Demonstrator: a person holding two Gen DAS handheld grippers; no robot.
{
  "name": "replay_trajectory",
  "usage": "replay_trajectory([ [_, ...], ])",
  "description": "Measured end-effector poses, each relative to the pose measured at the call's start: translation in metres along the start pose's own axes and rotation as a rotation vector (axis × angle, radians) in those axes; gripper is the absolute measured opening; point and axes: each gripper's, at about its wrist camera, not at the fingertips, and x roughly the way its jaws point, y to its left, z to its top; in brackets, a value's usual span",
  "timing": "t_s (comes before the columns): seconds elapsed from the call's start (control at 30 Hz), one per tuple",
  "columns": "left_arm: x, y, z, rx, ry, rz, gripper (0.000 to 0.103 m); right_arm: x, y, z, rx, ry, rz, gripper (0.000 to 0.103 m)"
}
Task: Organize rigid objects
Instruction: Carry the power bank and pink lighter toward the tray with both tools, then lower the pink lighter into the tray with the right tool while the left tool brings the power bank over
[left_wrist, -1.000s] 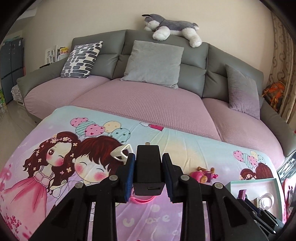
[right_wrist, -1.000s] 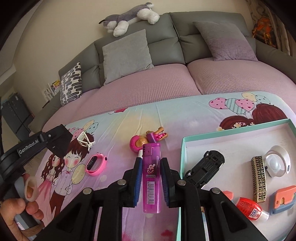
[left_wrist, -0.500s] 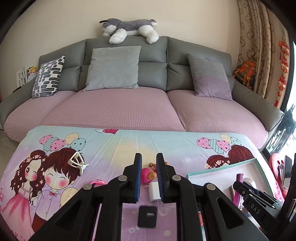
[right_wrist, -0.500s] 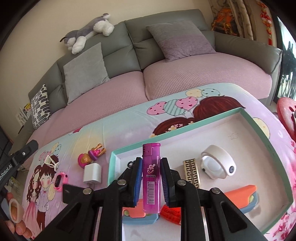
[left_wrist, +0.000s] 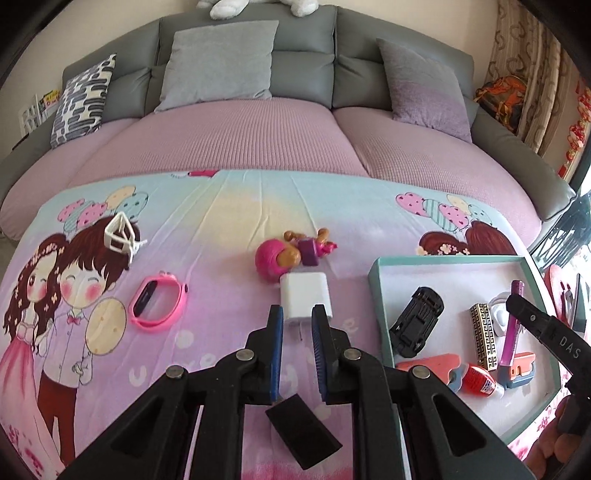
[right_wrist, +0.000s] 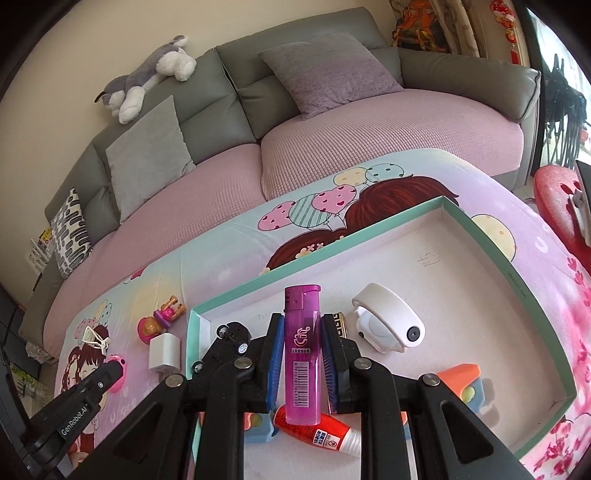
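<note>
**Currently: lighter over tray, charger at left jaws**

Right gripper (right_wrist: 302, 349): jaws clamped on the purple lighter (right_wrist: 302, 350), held upright above the teal tray (right_wrist: 476, 229). In the tray lie a toy car (left_wrist: 417, 321), a white device (right_wrist: 388, 323), a patterned bar (left_wrist: 483, 336), a glue tube (right_wrist: 325, 430) and orange-blue cutters (right_wrist: 463, 380).

Left gripper (left_wrist: 297, 325): jaws together, nothing gripped. The white charger (left_wrist: 304, 297) lies on the cloth (left_wrist: 229, 229) just past the fingertips, prongs toward them. The doll (left_wrist: 291, 253) touches the charger's far edge. The pink watch (left_wrist: 157, 301) and white clip (left_wrist: 120, 234) lie farther left. A black block (left_wrist: 303, 430) lies below the jaws.
</note>
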Motion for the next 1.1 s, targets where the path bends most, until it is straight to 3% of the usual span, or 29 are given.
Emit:
replay_trajectory([
  [0.1,-0.002,0.006,-0.007,-0.017,0.021,-0.003,0.022,-0.003,0.002,-0.001,-0.006,0.002,0.013,0.021],
  [0.17,-0.002,0.006,-0.011,-0.014,0.04,0.003,0.043,-0.005,0.003,-0.001,-0.006,0.004,0.017,0.021],
  [0.23,-0.002,0.005,-0.017,-0.01,0.057,0.0,0.047,-0.007,0.005,-0.001,-0.009,0.005,0.022,0.021],
  [0.5,0.009,-0.004,-0.047,0.024,0.16,-0.008,0.047,-0.017,0.008,-0.001,-0.017,0.008,0.026,0.021],
  [0.9,0.035,-0.012,-0.063,0.044,0.196,0.026,0.047,-0.014,0.005,-0.003,-0.014,0.031,0.017,0.021],
  [1.0,0.034,-0.012,-0.061,0.041,0.181,0.029,0.043,-0.01,0.004,-0.004,-0.011,0.045,0.014,0.021],
  [1.07,0.032,-0.011,-0.06,0.038,0.173,0.03,0.03,-0.007,0.003,-0.005,-0.009,0.053,0.011,0.021],
  [1.1,0.03,-0.01,-0.059,0.032,0.163,0.024,0.03,-0.006,0.003,-0.006,-0.008,0.056,0.01,0.021],
])
